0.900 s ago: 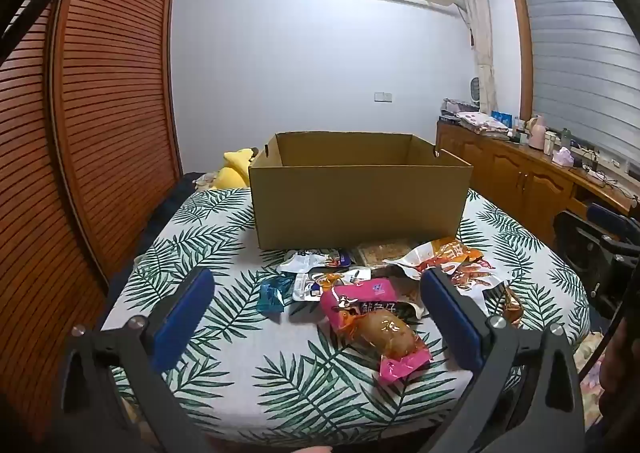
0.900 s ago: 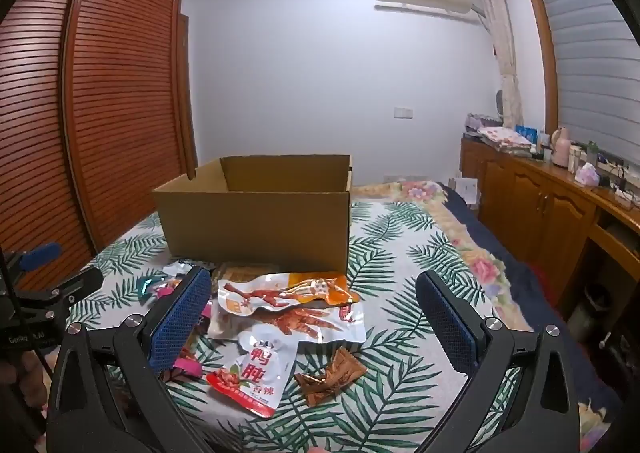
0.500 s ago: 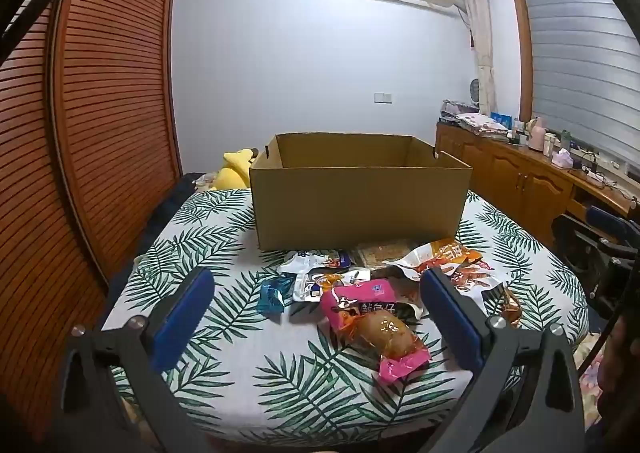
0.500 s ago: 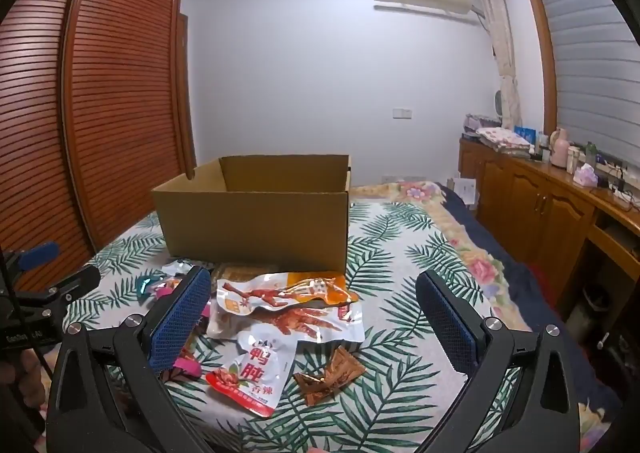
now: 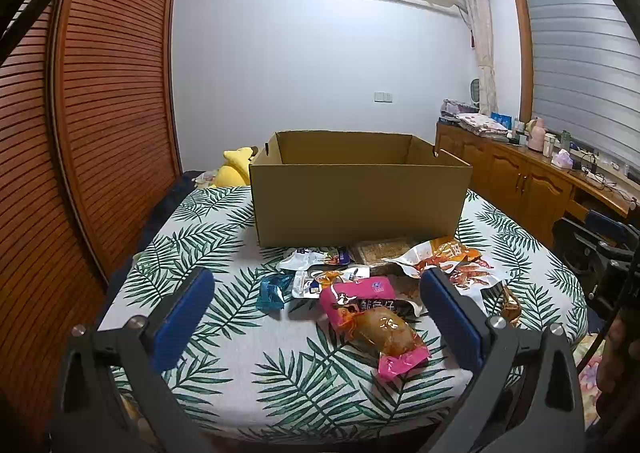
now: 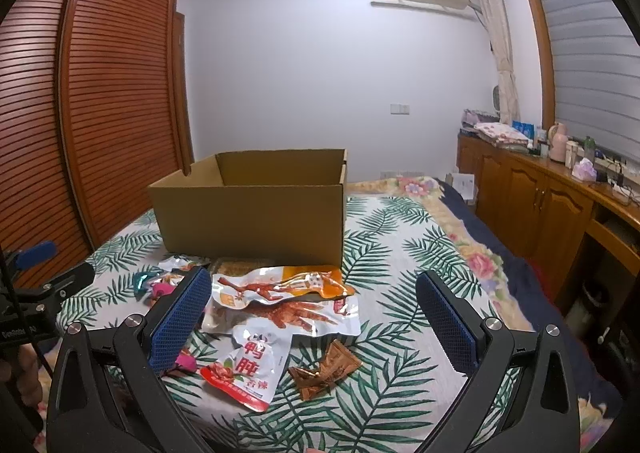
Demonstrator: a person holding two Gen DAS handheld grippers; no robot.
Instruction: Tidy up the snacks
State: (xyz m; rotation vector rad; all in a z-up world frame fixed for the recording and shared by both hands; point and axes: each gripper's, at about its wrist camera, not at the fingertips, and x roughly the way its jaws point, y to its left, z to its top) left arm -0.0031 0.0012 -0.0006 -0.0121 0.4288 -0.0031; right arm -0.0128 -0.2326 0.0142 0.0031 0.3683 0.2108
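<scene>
Both grippers hang wide open, empty. The pink snack packet (image 5: pixel 370 319) lies on the bed before the box (image 5: pixel 360 205) — at one o'clock from the left gripper (image 5: pixel 316 317), long axis running eleven to five; the left gripper looks nearer than the right gripper (image 6: pixel 312 319).

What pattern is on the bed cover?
Green palm leaves on white bed cover, clearest in the left wrist view.

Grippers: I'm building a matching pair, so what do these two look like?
Both match: the left gripper and right gripper have black angular plastic arms with silver bolts and two flat fingers faced with blue textured pads. No cables or sleeves show.
</scene>
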